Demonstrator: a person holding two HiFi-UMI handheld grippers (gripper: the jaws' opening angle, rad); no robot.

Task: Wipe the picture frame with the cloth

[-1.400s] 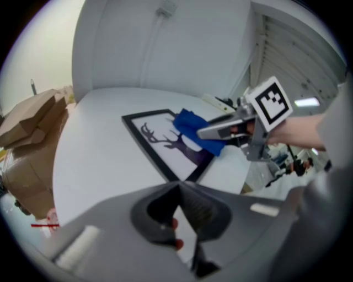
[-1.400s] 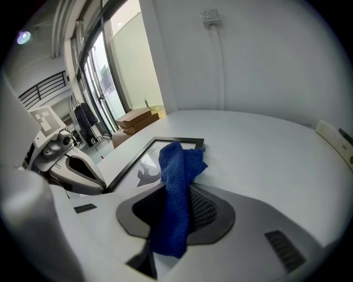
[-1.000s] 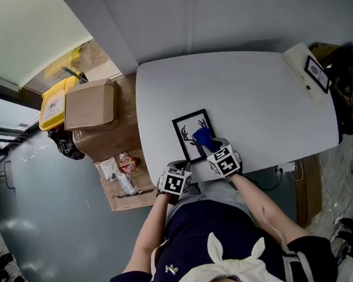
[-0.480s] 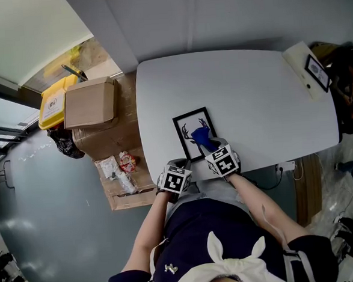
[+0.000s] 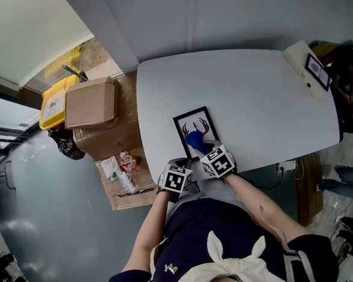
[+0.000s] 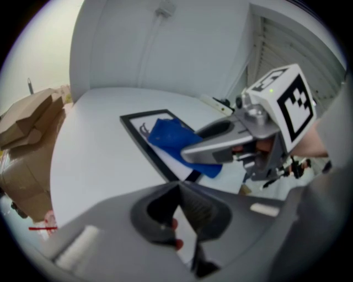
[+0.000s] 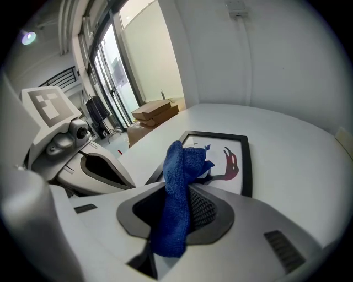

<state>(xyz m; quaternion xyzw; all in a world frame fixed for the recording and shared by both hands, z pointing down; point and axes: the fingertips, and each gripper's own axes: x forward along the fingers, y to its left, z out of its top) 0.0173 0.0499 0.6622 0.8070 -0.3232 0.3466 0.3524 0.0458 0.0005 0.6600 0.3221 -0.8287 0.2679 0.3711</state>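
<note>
The picture frame (image 5: 190,123) lies flat on the white table (image 5: 252,96), close to its near edge and toward the near left corner, with its deer print facing up. The right gripper (image 5: 205,151) has its jaws clamped on the blue cloth (image 5: 195,143), which sticks out past the tips and rests on the glass.

Over the last second the cloth has slid from the right half of the print toward the middle and the frame's near edge. The antlers on the right side, covered a moment ago, now show in full, while the lower part of the deer is under the cloth. The right gripper has drawn back a little toward the table's near edge with it. The frame itself has not shifted.

The left gripper (image 5: 179,165) hangs just off the table's near edge beside the frame's near left corner, jaws closed on nothing, not touching the frame.

So a wiping stroke appears to be in progress: the right side looks covered, while the far strip and left border likely remain.
</note>
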